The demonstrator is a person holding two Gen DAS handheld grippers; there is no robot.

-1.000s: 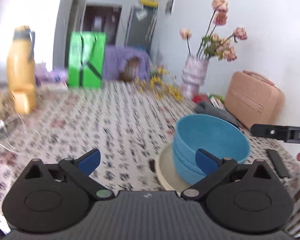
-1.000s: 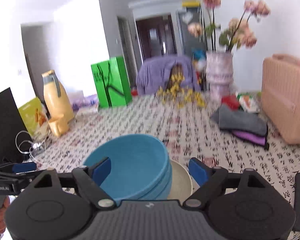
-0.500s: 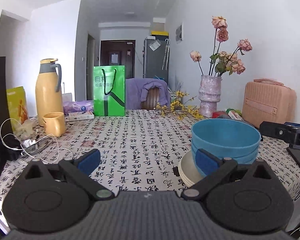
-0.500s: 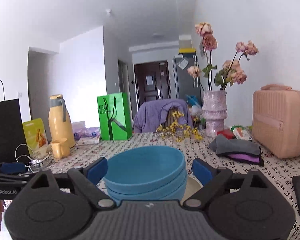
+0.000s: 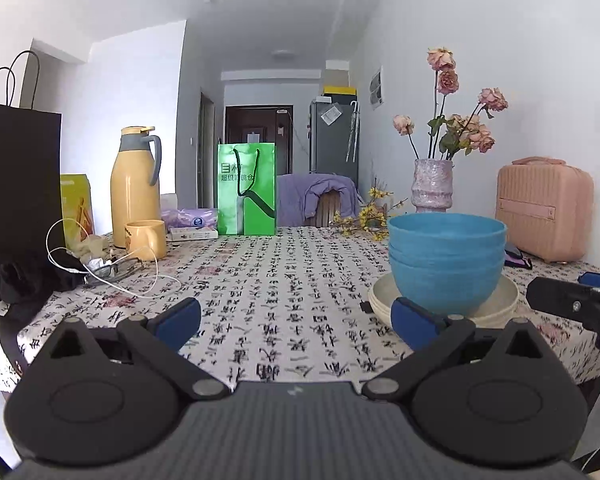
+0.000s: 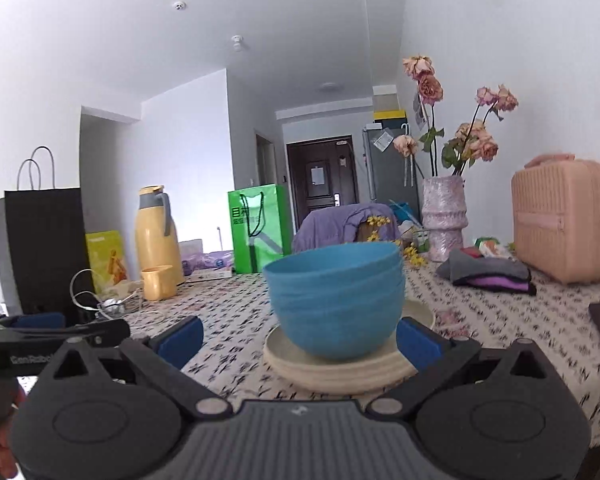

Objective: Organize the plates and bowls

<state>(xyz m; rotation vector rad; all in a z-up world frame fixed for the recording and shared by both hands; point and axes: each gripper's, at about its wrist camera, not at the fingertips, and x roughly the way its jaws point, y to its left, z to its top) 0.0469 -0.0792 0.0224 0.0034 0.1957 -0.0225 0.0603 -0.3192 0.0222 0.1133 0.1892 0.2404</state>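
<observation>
- Left wrist view: blue bowls (image 5: 447, 258) sit nested in one pile on the cream plates (image 5: 384, 294), at about 2 o'clock on the counter (image 5: 276, 280). The left gripper (image 5: 296, 316) has its jaws wide apart and holds nothing.
- Right wrist view: the same pile stands at 12 o'clock, just before the right gripper (image 6: 298, 334), whose jaws are also wide and empty.
- Step, as I judge: the stacking looks complete; the scene shows no loose dish to take.

Matt blue bowls (image 5: 447, 264), matt cream plates (image 6: 340, 368), printed cloth tablecloth (image 5: 284, 288), glossy green paper bag (image 5: 247, 188)
</observation>
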